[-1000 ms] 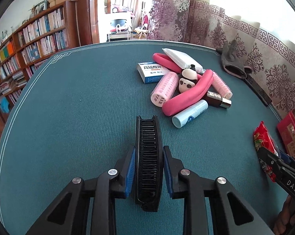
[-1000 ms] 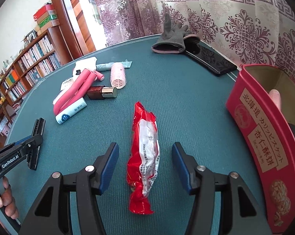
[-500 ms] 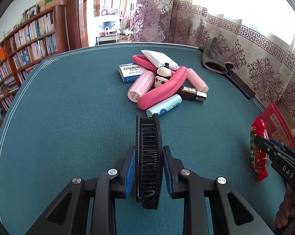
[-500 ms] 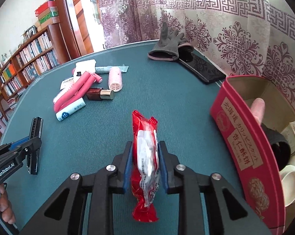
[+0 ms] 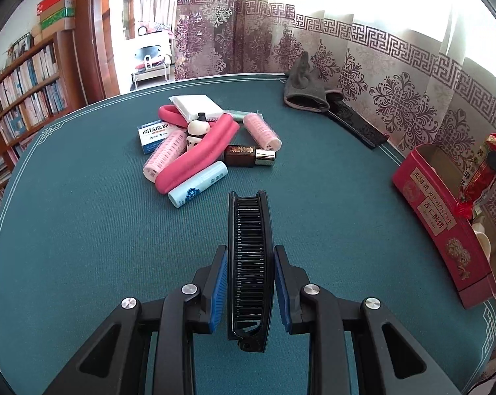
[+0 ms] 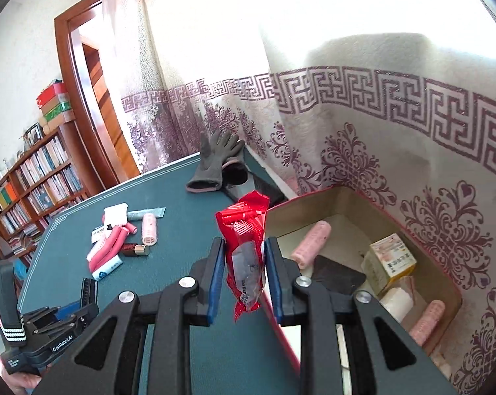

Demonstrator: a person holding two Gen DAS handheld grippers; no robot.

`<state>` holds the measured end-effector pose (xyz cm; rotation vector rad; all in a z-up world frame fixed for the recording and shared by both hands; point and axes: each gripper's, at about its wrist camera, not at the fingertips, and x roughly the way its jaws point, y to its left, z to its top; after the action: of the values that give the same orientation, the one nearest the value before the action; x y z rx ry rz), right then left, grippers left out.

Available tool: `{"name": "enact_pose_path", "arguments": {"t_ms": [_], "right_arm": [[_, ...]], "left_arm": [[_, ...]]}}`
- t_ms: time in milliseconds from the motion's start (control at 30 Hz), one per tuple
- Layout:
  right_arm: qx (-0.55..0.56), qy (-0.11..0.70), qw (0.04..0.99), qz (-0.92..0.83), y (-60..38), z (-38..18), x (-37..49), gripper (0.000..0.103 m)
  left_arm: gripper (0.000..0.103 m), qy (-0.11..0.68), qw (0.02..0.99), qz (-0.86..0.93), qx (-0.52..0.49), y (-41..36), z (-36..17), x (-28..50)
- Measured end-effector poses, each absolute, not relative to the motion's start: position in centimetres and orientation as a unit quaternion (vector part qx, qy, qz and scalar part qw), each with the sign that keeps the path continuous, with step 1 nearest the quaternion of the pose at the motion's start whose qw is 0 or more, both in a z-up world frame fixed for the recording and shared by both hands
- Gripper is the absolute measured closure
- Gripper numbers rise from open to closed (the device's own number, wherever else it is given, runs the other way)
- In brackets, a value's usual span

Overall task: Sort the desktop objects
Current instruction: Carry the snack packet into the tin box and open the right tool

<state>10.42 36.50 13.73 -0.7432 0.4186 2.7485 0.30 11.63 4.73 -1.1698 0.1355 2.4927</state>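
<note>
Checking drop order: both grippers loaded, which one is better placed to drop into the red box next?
Right. The right gripper holds the red snack packet at the red box's open top. The left gripper, gripping the black comb, is over mid-table.

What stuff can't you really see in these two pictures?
- Left wrist view: inside of the red box is hidden by its near wall.
- Left wrist view: the right gripper is cut off by the frame edge; only the red snack packet shows.
- Right wrist view: the black comb is mostly hidden behind the left gripper.
- Right wrist view: box bottom corner hidden behind the right gripper.
- Both views: print on the small blue-and-white box is too small to read.
</note>
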Motion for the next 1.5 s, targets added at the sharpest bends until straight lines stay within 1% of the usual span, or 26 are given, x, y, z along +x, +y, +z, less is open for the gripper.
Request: {"name": "enact_pose_path", "arguments": {"t_ms": [200, 333, 433, 467, 533, 600, 867, 1033, 1100, 1200, 1267, 1333, 1367, 1467, 1500], "right_arm": [[-0.251, 0.149, 0.171, 0.941, 41.6, 14.2, 10.4, 0.076], [-0.285, 0.168, 0.164, 0.929, 44.4, 12.7, 9.4, 0.076], [-0.315, 0.187, 0.162, 0.916, 45.9, 11.1, 8.8, 0.074], [-0.32, 0.198, 0.16, 0.913, 46.2, 10.8, 8.9, 0.07], [-0.312, 0.212, 0.157, 0.913, 46.7, 10.5, 9.4, 0.047], [-0.297, 0.217, 0.158, 0.916, 46.9, 10.6, 10.3, 0.041], [-0.286, 0.185, 0.172, 0.924, 45.6, 9.9, 13.3, 0.039], [-0.285, 0.156, 0.182, 0.928, 44.5, 9.1, 15.0, 0.034], [-0.287, 0.146, 0.189, 0.928, 44.3, 8.8, 15.5, 0.034], [-0.285, 0.147, 0.184, 0.929, 44.2, 8.7, 16.4, 0.034], [-0.278, 0.146, 0.18, 0.932, 44.0, 8.7, 17.1, 0.033], [-0.271, 0.148, 0.177, 0.934, 44.0, 8.8, 17.4, 0.029], [-0.269, 0.151, 0.174, 0.935, 44.0, 8.9, 17.6, 0.029], [-0.269, 0.16, 0.167, 0.935, 44.0, 8.6, 17.4, 0.029], [-0.27, 0.162, 0.165, 0.935, 44.0, 8.5, 17.3, 0.029]], "left_arm": [[0.075, 0.066, 0.213, 0.882, -0.415, 14.5, 5.1, 0.9], [0.075, 0.078, 0.226, 0.877, -0.417, 16.4, 5.1, 1.2], [0.075, 0.087, 0.234, 0.874, -0.417, 17.8, 5.1, 1.4], [0.075, 0.09, 0.238, 0.873, -0.417, 18.2, 5.1, 1.5], [0.075, 0.095, 0.246, 0.871, -0.415, 19.1, 5.3, 1.6], [0.075, 0.1, 0.254, 0.869, -0.413, 20.0, 5.5, 1.7], [0.075, 0.116, 0.295, 0.862, -0.395, 24.4, 6.8, 2.0], [0.075, 0.125, 0.325, 0.855, -0.384, 27.7, 7.6, 2.0], [0.075, 0.128, 0.333, 0.854, -0.379, 28.8, 7.9, 2.0], [0.074, 0.132, 0.325, 0.859, -0.373, 29.0, 7.9, 1.8], [0.074, 0.134, 0.314, 0.857, -0.386, 28.5, 7.0, 1.5], [0.074, 0.137, 0.302, 0.852, -0.405, 27.9, 5.6, 1.2], [0.072, 0.141, 0.297, 0.848, -0.416, 27.6, 4.8, 1.2], [0.035, 0.144, 0.286, 0.844, -0.431, 26.7, 3.1, 1.6], [0.034, 0.148, 0.281, 0.846, -0.428, 26.5, 2.8, 1.8]]}}
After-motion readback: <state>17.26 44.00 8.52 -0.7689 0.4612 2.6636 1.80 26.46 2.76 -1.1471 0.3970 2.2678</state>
